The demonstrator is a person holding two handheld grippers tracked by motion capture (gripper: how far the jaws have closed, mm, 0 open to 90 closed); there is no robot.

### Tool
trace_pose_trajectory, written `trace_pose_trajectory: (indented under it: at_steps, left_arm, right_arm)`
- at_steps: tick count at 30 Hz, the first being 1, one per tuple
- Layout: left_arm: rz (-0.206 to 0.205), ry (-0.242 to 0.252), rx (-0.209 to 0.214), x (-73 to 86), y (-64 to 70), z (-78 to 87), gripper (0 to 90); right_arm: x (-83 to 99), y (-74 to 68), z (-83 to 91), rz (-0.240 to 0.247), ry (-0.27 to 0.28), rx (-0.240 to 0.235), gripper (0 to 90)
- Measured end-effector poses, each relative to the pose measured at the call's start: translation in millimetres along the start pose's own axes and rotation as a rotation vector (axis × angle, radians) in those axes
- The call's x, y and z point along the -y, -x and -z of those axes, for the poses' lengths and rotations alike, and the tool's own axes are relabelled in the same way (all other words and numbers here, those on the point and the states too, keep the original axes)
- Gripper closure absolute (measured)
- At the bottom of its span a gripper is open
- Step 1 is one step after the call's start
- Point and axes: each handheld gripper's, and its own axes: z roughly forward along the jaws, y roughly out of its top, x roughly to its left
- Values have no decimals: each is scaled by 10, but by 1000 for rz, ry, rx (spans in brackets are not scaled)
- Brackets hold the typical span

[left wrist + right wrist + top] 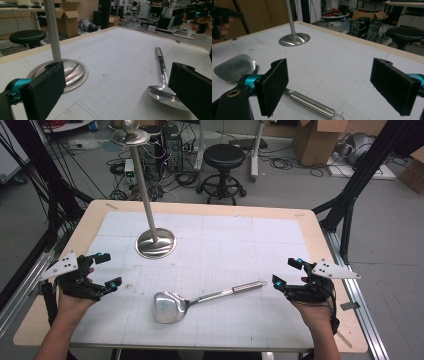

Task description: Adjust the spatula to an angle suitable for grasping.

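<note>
A steel spatula [200, 299] lies flat on the white mat, blade toward the front centre, handle pointing right. Its blade [162, 96] and handle [312, 105] also appear in the gripper views. A metal stand [156, 242] with a round base and tall pole rises at the mat's back left, seen too as the stand base [72, 72] and stand base [294, 39]. My left gripper [107, 271] hovers open at the left edge, nothing between its jaws. My right gripper [287, 272] stands open near the handle's end, empty. The gripper midpoints lie at left gripper [117, 92] and right gripper [334, 87].
The wooden table [320, 250] carries a white gridded mat [240, 245]. Beyond its far edge stand a black stool [223, 165], cardboard boxes [315, 140] and loose cables on the floor. Black frame posts [360, 175] flank the table.
</note>
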Motion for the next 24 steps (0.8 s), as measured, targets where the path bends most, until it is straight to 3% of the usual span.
trace_pose_trajectory:
  at_steps: [11,14,24]
  left_arm:
    - [-8,1,-9,-5,-17,-73,17]
    - [-6,-5,-4,8,-19,-105,17]
    - [-9,-9,-8,5,-11,-91,18]
  right_arm:
    - [42,-9,24,3,-8,-9,137]
    - [67,0,50,-21,1,-4,142]
    - [63,-22,11,0,-12,-6,147]
